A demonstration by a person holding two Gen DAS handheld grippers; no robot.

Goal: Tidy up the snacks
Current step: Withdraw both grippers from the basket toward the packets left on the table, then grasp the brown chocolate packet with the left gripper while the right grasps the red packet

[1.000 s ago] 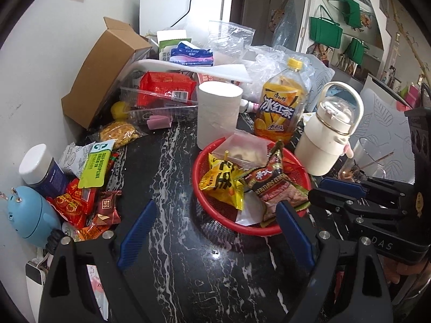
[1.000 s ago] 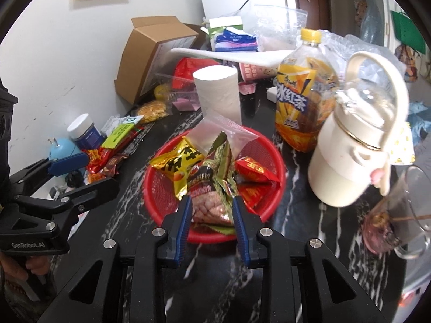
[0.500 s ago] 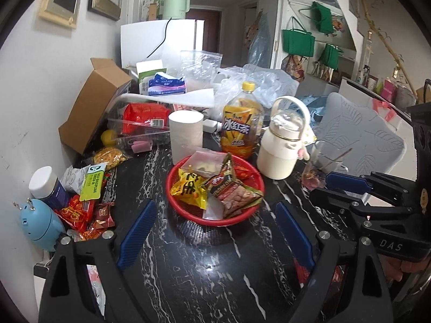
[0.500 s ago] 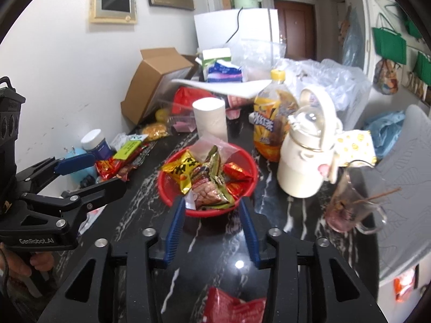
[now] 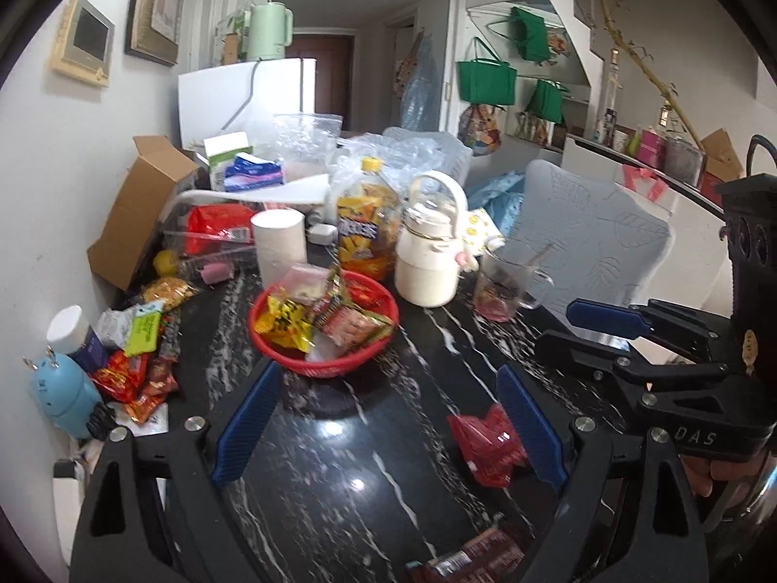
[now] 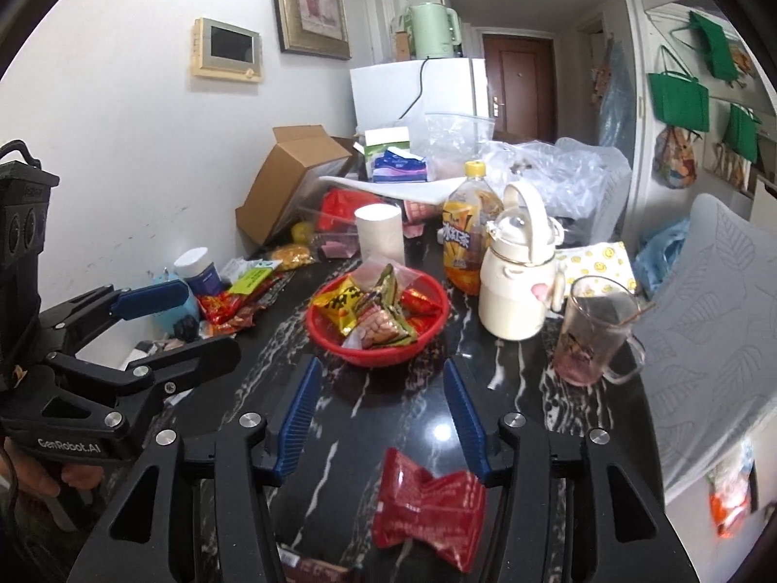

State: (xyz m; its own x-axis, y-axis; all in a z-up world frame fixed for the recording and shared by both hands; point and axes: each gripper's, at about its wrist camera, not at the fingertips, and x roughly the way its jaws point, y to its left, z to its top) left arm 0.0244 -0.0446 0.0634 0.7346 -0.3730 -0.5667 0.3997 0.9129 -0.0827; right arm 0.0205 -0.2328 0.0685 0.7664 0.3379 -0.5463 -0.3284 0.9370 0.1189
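A red basket (image 5: 272, 354) (image 6: 383, 357) holding several snack packets stands mid-table. A red snack packet (image 5: 485, 442) (image 6: 427, 500) lies on the black marble table nearer to me, with a brown packet (image 5: 476, 558) (image 6: 311, 568) at the near edge. My left gripper (image 5: 388, 379) (image 6: 204, 320) is wide open and holds nothing. My right gripper (image 6: 382, 369) (image 5: 578, 330) hovers back from the basket. Its jaws are opening, and the pads touch nothing. The red packet lies on the table below its fingers. More loose snacks (image 5: 131, 379) (image 6: 228, 306) lie by the left wall.
Behind the basket stand a paper roll (image 5: 279, 243), an iced-tea bottle (image 5: 364, 228), a white flask (image 5: 427, 262) and a glass mug (image 6: 592, 335). A cardboard box (image 5: 136, 214), a blue device (image 5: 60, 398) and a jar (image 5: 73, 335) line the wall. A grey chair back (image 6: 718, 320) is on the right.
Both grippers have drawn back and up from the basket. The right jaws have widened from nearly shut. The red and brown packets on the near table have come into view.
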